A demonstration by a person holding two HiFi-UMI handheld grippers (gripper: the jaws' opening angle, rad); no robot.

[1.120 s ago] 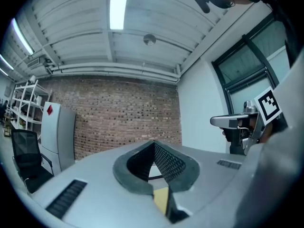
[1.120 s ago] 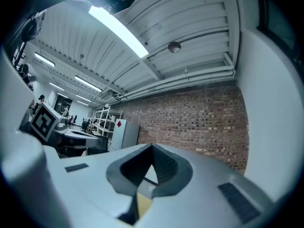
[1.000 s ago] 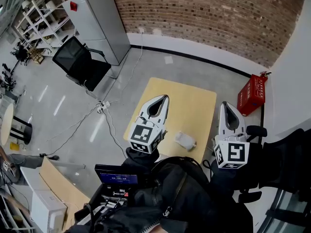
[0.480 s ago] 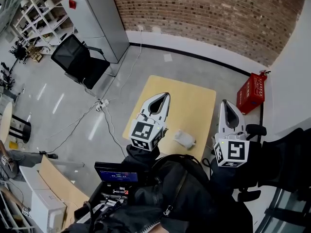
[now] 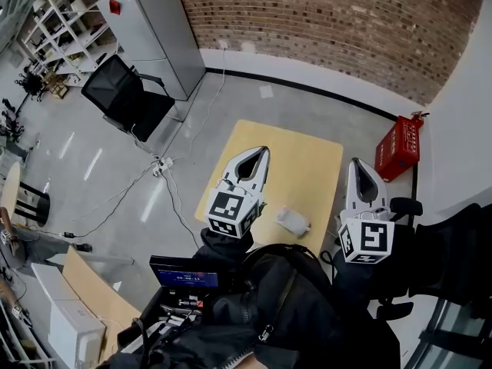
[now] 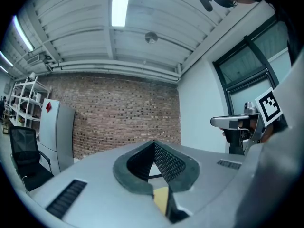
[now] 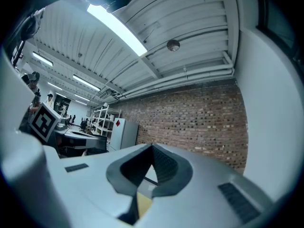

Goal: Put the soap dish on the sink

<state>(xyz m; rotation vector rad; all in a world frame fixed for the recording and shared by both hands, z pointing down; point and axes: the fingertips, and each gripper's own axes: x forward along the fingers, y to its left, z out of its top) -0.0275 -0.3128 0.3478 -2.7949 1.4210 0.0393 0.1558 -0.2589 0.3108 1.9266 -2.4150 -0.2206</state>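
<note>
In the head view a small white soap dish [image 5: 293, 221] lies near the front edge of a yellow table [image 5: 307, 156]. No sink shows in any view. My left gripper [image 5: 260, 153] hangs over the table's left part, left of the dish and apart from it, with its jaws shut and empty. My right gripper [image 5: 357, 163] is held off the table's right edge, also shut with nothing in it. Both point level towards the brick wall. In the left gripper view the left gripper [image 6: 154, 144] has its jaw tips meeting. The right gripper [image 7: 152, 147] looks the same in its own view.
A red crate [image 5: 400, 148] stands on the floor right of the table. A black office chair [image 5: 127, 98] and a grey cabinet [image 5: 154, 33] are at the back left, and cables [image 5: 165, 167] run across the floor. A small screen [image 5: 184, 275] sits below my left hand.
</note>
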